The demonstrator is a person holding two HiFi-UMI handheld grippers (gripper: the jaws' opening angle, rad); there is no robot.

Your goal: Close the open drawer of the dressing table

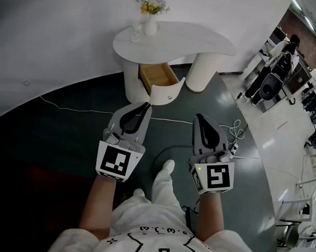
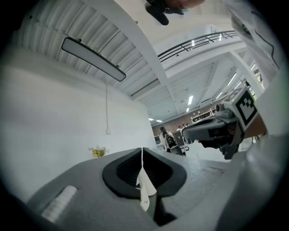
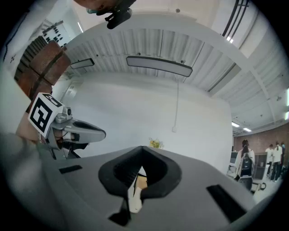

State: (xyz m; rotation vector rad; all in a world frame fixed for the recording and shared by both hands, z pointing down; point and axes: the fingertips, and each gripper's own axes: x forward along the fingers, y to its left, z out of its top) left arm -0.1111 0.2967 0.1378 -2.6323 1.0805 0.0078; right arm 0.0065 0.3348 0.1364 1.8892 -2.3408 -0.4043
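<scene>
**Drawer open, both grippers far from it**

The table [image 1: 203,41] stands at the far side of the view. Its drawer [image 1: 158,76] is pulled out toward the person, so the wooden inside shows behind a curved white front [image 1: 166,92]. The left gripper [image 1: 143,105] and the right gripper [image 1: 201,118] hang over the dark floor [image 1: 68,140], well apart from the drawer. Each has its jaws pressed together with nothing between them. I judge the drawer to be a stiff, light box that slides easily, so it needs no grasp. A flat push with the closed tips on the middle of the front should do. The push should be gentle, because a vase [image 1: 151,26] on the table may shake.
</scene>
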